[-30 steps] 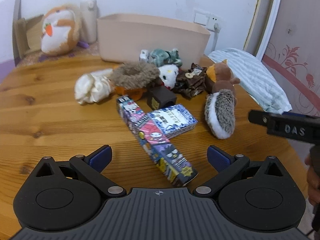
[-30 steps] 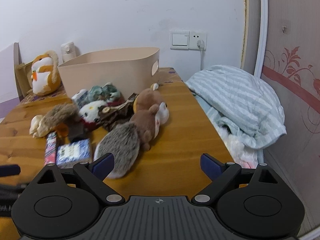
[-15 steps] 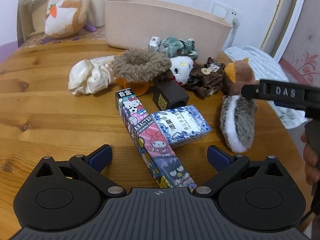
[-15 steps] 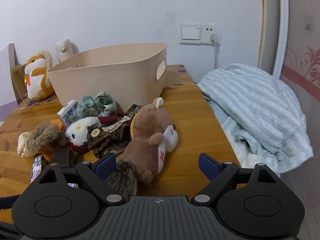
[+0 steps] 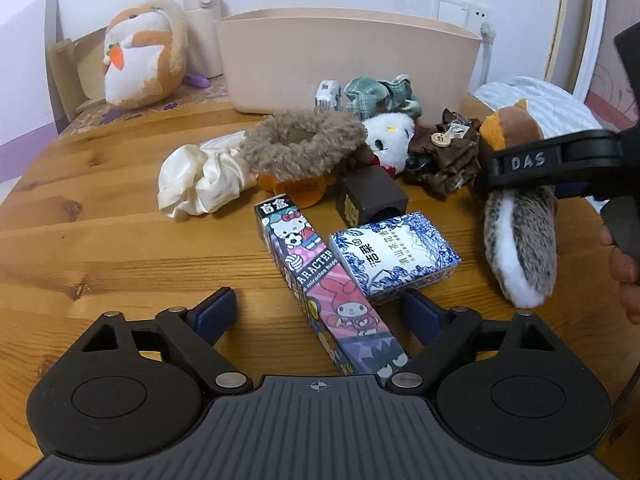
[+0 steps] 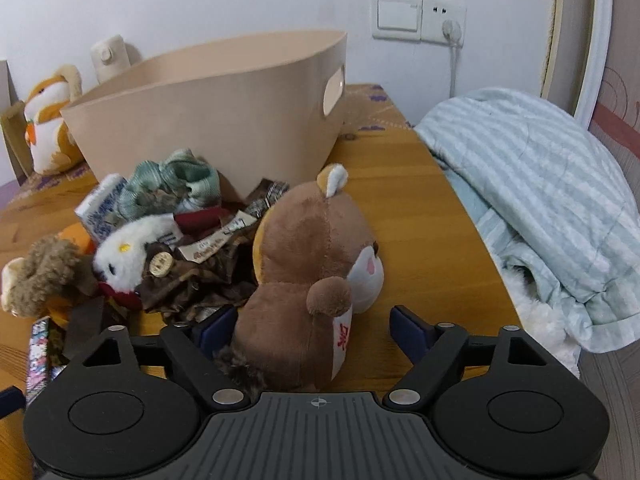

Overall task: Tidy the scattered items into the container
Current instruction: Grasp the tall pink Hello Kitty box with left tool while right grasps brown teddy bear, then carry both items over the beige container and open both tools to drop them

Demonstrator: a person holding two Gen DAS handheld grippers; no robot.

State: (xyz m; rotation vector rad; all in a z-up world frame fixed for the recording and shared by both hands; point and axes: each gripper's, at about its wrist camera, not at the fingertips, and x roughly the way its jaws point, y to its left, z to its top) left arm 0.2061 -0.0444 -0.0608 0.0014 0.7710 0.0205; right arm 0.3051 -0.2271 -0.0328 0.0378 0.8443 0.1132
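A long cartoon-printed box (image 5: 332,300) lies on the wooden table (image 5: 120,240), running between the closing jaws of my left gripper (image 5: 316,312); the pads stand clear of it. A blue-and-white packet (image 5: 394,256) leans on the box by the right pad. My right gripper (image 6: 312,326) straddles the brown squirrel plush (image 6: 312,280), its jaws closing, the right pad still apart from the fur. In the left wrist view one of its fingers (image 5: 528,160) crosses the squirrel (image 5: 520,248). The beige bin (image 5: 344,60) (image 6: 208,120) stands behind the pile.
Scrunchies, a white kitty plush (image 5: 390,136), a brown fabric bow (image 5: 444,156) and a dark cube (image 5: 370,200) crowd the space before the bin. An orange-white plush (image 5: 140,60) and a bottle (image 5: 202,28) stand far left. A striped blanket (image 6: 540,184) borders the table's right edge.
My right gripper came forward and down until the squirrel sat between its jaws, which narrowed. My left gripper's jaws narrowed around the long box after sliding forward a little.
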